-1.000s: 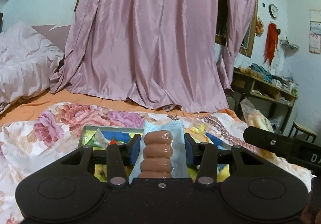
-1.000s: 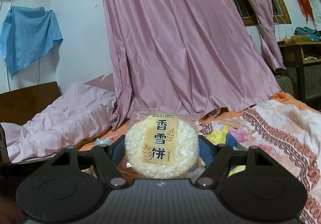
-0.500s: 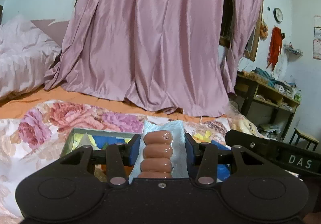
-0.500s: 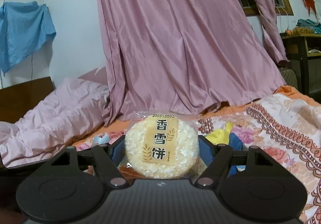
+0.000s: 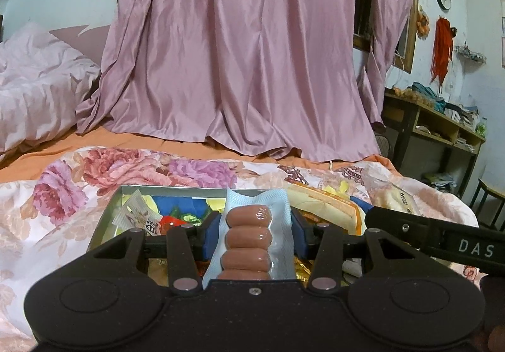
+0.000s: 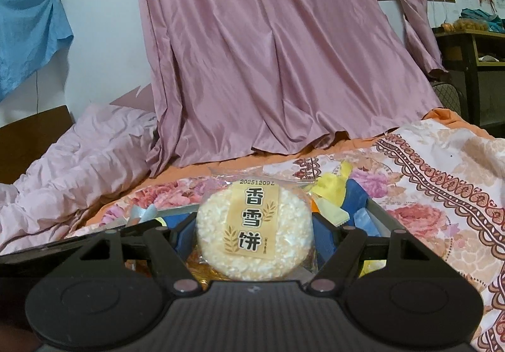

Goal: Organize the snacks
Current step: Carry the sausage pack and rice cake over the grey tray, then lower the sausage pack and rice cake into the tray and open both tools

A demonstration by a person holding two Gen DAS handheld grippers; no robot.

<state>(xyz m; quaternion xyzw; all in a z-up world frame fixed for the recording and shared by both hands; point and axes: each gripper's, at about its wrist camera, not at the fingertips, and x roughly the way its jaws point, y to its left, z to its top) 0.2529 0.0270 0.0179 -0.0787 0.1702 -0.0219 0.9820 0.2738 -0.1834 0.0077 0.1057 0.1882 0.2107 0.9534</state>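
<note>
The left tongs (image 5: 255, 233) clamp a sausage pack (image 5: 249, 238) and the right tongs (image 6: 254, 233) a rice cracker (image 6: 254, 232) above the snack tin (image 5: 109, 210), likely for sorting.

**Bed and what lies on it**

Bed with orange sheet (image 5: 132, 146). On it: floral quilt (image 5: 63, 210), spread across the near side; crumpled pink duvet (image 5: 34, 93), heaped at left; metal tray (image 5: 107, 213) of assorted snack packets, resting on the quilt.
</note>
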